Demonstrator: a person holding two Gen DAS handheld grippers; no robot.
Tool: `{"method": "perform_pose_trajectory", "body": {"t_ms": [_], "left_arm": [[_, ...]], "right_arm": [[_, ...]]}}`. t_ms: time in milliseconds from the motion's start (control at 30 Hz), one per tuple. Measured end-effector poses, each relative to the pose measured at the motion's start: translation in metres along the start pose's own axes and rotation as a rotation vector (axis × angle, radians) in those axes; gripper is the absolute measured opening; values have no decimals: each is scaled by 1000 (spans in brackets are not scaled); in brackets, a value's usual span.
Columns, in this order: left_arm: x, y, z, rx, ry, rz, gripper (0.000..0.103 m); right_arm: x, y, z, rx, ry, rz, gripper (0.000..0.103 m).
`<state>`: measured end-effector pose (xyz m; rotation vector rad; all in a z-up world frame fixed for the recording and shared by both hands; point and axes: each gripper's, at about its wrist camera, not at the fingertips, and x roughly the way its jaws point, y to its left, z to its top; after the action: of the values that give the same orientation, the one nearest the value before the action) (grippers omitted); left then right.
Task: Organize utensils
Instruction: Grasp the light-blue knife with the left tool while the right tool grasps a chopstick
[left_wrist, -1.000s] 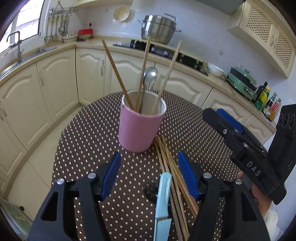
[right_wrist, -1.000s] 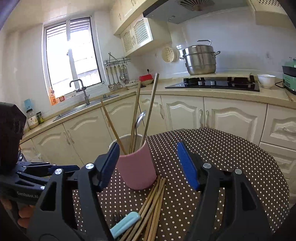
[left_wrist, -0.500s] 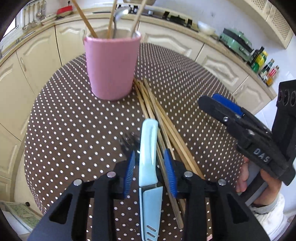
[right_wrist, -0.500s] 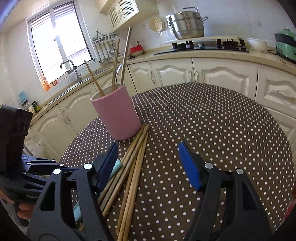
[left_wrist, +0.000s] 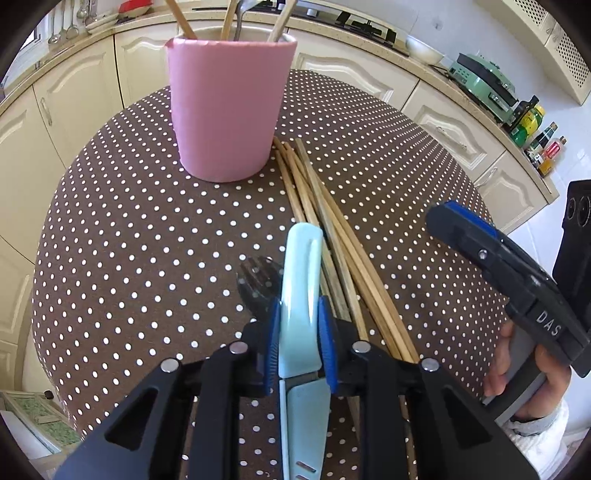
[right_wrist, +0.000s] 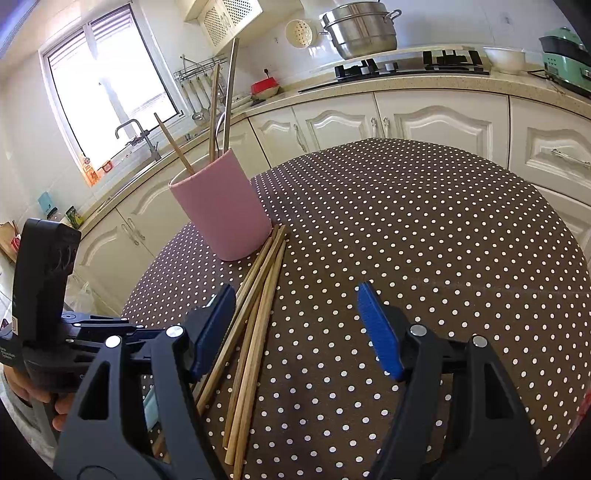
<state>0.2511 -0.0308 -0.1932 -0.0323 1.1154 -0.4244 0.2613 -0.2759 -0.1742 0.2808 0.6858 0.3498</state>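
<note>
Left tongs (left_wrist: 297, 334) closing, right tongs (right_wrist: 297, 328) wide apart

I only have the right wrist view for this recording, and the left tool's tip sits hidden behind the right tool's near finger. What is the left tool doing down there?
Observer: The left tool is closing its jaws. The handle of a pale blue utensil is between its blue pads, and both pads look to be touching it.
Reviewer: Is anything else lying next to that handle that I can't see?
Observer: Yes, a dark fork lies just left of the handle in the left wrist view, its tines showing and the rest running under the tool.
</note>
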Motion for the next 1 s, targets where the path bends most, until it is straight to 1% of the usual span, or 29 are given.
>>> {"method": "perform_pose_trajectory", "body": {"t_ms": [167, 267, 500, 700, 833, 1000], "left_arm": [[-14, 14, -5, -29, -28, -7, 20], [-24, 20, -6, -40, -53, -8, 20], [-48, 44, -3, -102, -117, 26, 19], [-48, 68, -3, -161, -110, 57, 19], [-42, 80, -2, -192, -94, 85, 19], [-34, 88, 2, -199, -71, 112, 19]], "right_arm": [[13, 3, 2, -29, 76, -24, 68], [24, 6, 3, -62, 128, -56, 68], [48, 18, 9, -135, 192, -112, 68], [68, 23, 13, -189, 241, -183, 68], [73, 27, 17, -215, 262, -206, 68], [86, 32, 28, -270, 334, -235, 68]]}}
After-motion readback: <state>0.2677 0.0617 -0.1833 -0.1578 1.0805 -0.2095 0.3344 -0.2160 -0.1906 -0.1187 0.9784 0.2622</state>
